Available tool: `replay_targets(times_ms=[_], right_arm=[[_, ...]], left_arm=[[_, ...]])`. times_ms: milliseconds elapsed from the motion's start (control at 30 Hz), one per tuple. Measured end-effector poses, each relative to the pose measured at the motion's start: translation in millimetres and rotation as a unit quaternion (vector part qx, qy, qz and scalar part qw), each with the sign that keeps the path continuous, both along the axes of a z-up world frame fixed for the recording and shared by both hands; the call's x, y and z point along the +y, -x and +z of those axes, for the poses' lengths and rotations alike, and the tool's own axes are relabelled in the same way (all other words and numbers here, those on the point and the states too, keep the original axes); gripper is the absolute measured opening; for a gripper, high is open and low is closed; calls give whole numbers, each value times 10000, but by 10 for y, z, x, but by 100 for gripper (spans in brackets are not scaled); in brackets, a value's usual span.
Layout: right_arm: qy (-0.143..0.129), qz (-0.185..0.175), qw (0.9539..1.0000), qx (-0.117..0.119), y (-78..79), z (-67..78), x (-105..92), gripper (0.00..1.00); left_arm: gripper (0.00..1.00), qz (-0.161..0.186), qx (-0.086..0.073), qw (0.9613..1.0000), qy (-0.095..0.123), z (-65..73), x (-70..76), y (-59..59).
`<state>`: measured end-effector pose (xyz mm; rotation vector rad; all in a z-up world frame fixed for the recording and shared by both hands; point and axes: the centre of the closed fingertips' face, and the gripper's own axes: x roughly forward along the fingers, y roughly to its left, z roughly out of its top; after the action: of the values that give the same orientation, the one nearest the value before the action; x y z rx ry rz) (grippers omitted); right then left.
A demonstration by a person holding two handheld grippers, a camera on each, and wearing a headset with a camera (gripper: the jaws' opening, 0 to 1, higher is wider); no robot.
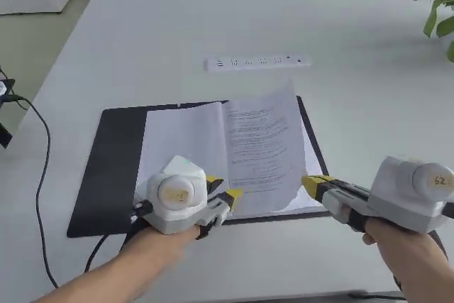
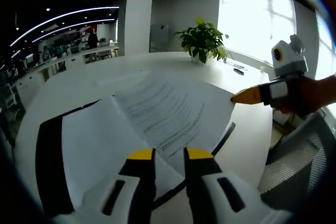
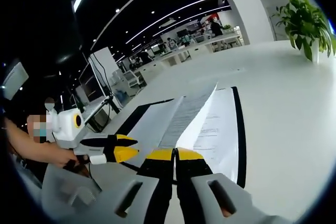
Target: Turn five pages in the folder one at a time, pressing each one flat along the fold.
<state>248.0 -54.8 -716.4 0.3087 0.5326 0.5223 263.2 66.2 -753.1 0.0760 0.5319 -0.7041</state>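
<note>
Nearest us, the left hand-held gripper (image 1: 223, 188) sits at the bottom edge of the open folder (image 1: 113, 168), close to the fold. Its yellow-tipped jaws are a little apart with nothing between them, and we cannot tell whether they touch the paper. To its right, the right hand-held gripper (image 1: 314, 183) has its jaws pressed together on the lower outer edge of a printed page (image 1: 262, 147). In the right gripper view we see the sheet rise from between the closed tips. That page stands raised and curved above the folder's right half, with its inner edge at the fold. Another printed sheet lies flat beneath it, and a white sheet lies flat on the left half. The black folder lies open on the white tabletop (image 1: 142, 26), toward the near edge. A dark cable (image 1: 44, 175) runs over the tabletop to its left. Farther back lies a white power strip (image 1: 259, 62), well apart from the folder, and green plant leaves (image 1: 438, 1) show at the far right.
</note>
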Motion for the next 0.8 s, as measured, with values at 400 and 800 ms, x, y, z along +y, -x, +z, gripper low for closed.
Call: replay_targets(times_ms=[400,800], right_arm=[[-169,753,9962,-409,60,357,769,0],[-191,1550,9870,-370,54,341,1723,0]], left_arm=[[19,711,-196,9971,184,280,914,271],[17,1162,-340,9916,455,530,1365,363]])
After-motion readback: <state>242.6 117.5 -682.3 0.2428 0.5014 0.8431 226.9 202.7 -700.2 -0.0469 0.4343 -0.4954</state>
